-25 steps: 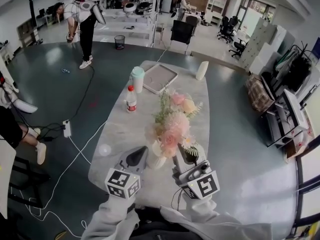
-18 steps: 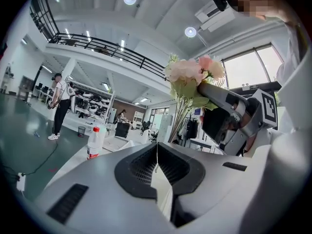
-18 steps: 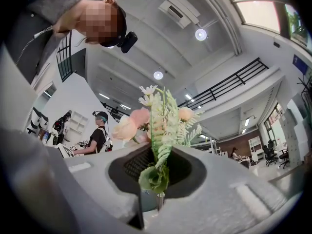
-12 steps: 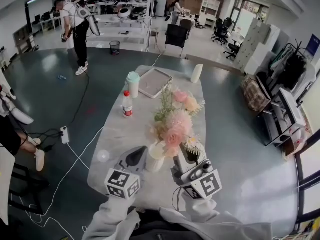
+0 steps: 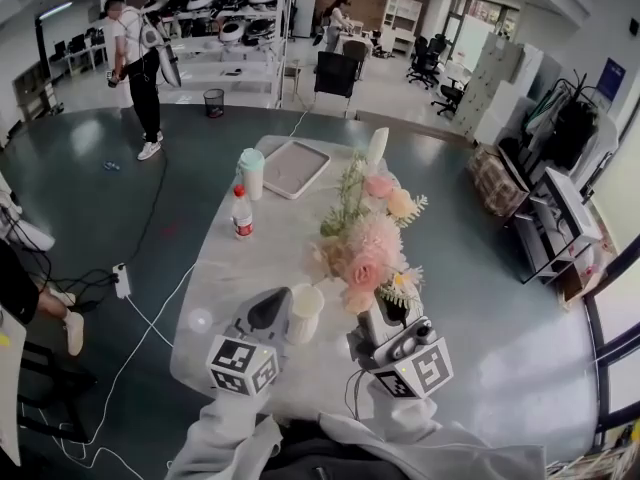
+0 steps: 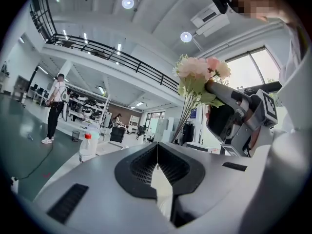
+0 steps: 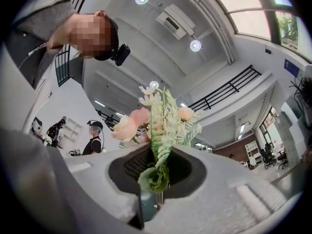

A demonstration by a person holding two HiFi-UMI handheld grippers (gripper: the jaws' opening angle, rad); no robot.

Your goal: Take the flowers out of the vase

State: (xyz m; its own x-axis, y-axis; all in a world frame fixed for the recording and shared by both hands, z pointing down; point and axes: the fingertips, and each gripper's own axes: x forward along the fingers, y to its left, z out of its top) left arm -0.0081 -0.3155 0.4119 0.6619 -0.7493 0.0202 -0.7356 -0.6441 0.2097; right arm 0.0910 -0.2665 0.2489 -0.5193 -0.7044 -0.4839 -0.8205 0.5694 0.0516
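A bunch of pink and peach flowers (image 5: 368,243) with green fern is clamped by its stems in my right gripper (image 5: 386,310), which is shut and tilted upward. In the right gripper view the stems (image 7: 157,177) run up between the jaws to the blooms (image 7: 141,118). The bunch hangs just right of the white vase (image 5: 303,315), whose mouth shows. My left gripper (image 5: 283,304) is shut on the vase's rim; a white edge (image 6: 161,184) sits between its jaws. The left gripper view shows the flowers (image 6: 197,69) raised; the stems' lower ends are hidden.
The vase stands near the front of a long pale table (image 5: 230,268). Farther back are a red-capped bottle (image 5: 241,213), a green-lidded cup (image 5: 250,173), a tray (image 5: 292,168) and a white cylinder (image 5: 376,148). A person (image 5: 140,68) stands far left; cables (image 5: 150,308) lie on the floor.
My right gripper has risen and drifted right with the flowers, pulling them away from the vase. The vase's mouth, covered before, now shows. My left gripper rose slightly.
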